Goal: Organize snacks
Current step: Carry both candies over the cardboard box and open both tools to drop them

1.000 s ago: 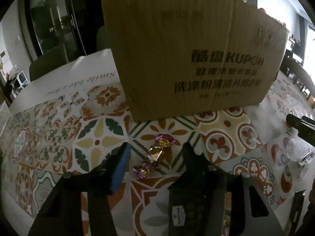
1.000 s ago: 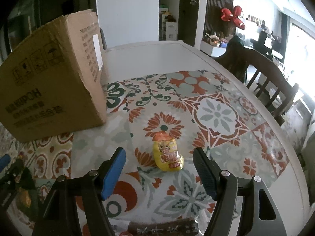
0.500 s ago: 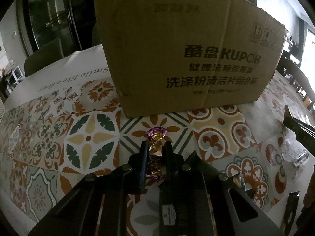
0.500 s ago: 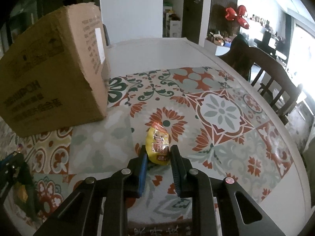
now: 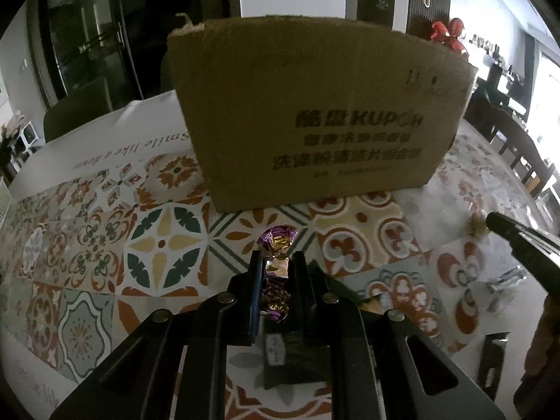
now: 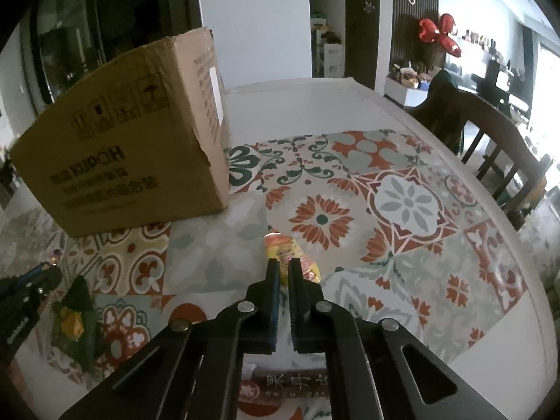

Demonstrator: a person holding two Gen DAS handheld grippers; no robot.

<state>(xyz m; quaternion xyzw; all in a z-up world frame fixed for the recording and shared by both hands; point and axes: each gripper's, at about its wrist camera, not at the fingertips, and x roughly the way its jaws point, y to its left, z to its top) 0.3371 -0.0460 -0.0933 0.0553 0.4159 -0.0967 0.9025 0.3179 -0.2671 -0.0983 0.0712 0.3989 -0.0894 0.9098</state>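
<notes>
Between left gripper (image 5: pixel 276 262) pads: purple candy (image 5: pixel 276 273), clamped; right gripper (image 6: pixel 283 266) pinches yellow packet (image 6: pixel 285 250).

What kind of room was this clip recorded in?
Most likely a home dining area. A table with a patterned tile-print cloth has wooden dining chairs drawn up to it, a red balloon-dog ornament stands by shelves behind, and a cardboard box sits on the table.

Dim indoors, daylight glaring thru window (image 6: pixel 546 80) far right; box (image 5: pixel 315 112) print soft w/ blur, fisheye bends edges, corners black.
</notes>
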